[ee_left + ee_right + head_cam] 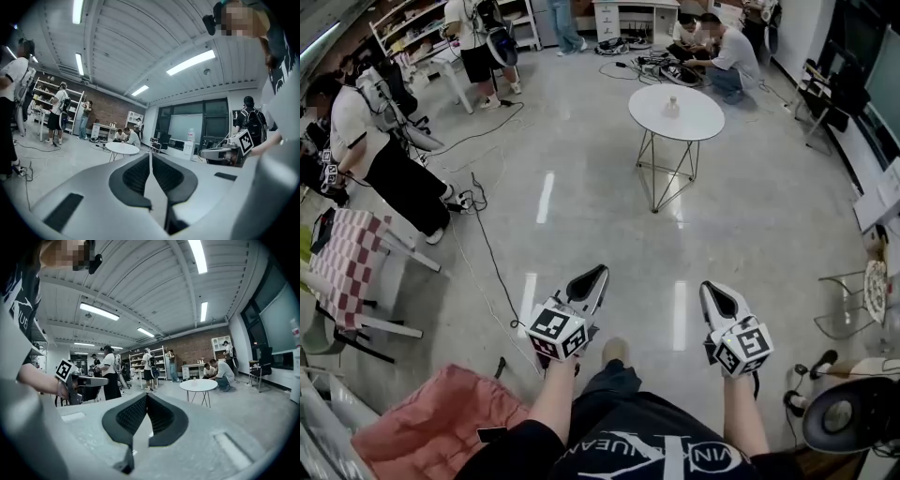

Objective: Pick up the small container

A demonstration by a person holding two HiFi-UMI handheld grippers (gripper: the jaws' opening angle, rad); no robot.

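The small container [671, 106], pale and bottle-like, stands on a round white table [694, 120] on thin metal legs, far ahead across the floor. My left gripper [598, 273] and right gripper [712, 290] are held low in front of me, both pointing toward that table and well short of it. In the left gripper view the jaws meet at the tip [150, 153] with nothing between them, and the table [122, 148] is distant. In the right gripper view the gripper [146, 395] is shut and empty too, with the table [199, 385] and container [194, 379] beyond.
Cables [483, 220] trail over the glossy grey floor at left. A person [370, 155] stands beside a checkered table [342, 258]. Two people crouch behind the round table [717, 47]. A clear chair [853, 300] sits at right, and pink cloth [431, 422] lies near my feet.
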